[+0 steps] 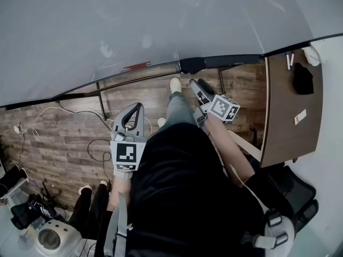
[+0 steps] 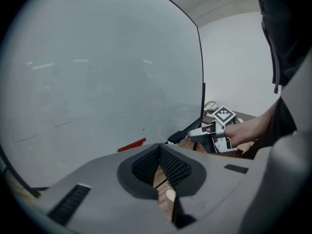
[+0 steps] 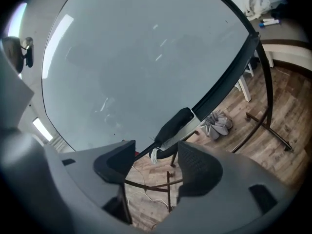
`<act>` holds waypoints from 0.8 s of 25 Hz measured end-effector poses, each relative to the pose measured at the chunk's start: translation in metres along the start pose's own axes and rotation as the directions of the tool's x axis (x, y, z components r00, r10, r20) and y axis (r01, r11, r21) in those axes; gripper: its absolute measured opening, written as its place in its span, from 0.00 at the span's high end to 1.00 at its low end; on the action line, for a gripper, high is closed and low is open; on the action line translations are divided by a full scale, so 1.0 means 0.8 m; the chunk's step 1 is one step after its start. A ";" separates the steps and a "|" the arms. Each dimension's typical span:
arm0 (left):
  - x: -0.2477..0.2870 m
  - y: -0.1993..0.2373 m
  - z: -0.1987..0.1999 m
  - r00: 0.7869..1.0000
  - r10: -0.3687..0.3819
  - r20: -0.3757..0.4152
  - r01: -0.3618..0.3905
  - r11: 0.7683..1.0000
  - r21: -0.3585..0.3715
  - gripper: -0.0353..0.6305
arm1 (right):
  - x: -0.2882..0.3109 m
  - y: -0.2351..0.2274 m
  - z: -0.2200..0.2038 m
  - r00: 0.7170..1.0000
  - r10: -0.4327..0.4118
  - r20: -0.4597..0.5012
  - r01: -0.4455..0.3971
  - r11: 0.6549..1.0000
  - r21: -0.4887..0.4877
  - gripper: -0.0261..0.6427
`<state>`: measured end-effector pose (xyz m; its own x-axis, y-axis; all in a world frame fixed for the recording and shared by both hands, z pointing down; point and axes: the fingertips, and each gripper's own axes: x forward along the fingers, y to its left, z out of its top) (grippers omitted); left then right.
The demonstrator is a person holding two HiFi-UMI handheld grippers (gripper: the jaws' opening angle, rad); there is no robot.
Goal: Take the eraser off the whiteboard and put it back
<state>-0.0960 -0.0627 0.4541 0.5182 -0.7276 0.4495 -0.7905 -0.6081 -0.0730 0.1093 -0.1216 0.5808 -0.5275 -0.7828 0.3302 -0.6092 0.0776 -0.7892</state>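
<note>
The left claw (image 2: 159,152) hangs shut and empty, facing the whiteboard (image 1: 161,25); the right claw (image 3: 155,156) gapes wide, gripping nothing; the black eraser (image 3: 174,126) sits just ahead of it, on the whiteboard's bottom edge.

Wood-plank floor (image 1: 64,143); brown desk (image 1: 278,127) right; white wall (image 2: 234,67).

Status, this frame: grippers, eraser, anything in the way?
Left gripper shut, empty. Right gripper open, empty. Eraser on whiteboard bottom ledge, ahead of right gripper. Nothing blocking.
</note>
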 end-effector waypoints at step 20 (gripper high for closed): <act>0.018 0.029 -0.005 0.999 0.037 -0.018 -0.037 0.999 -0.011 0.94 | 0.054 -0.055 0.026 0.998 -0.042 0.055 0.024 0.955 0.294 0.53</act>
<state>-0.1079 -0.0859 0.4624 0.4825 -0.7439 0.4624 -0.8127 -0.5771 -0.0803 0.1258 -0.1714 0.6193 -0.4686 -0.8178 0.3340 -0.4203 -0.1261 -0.8986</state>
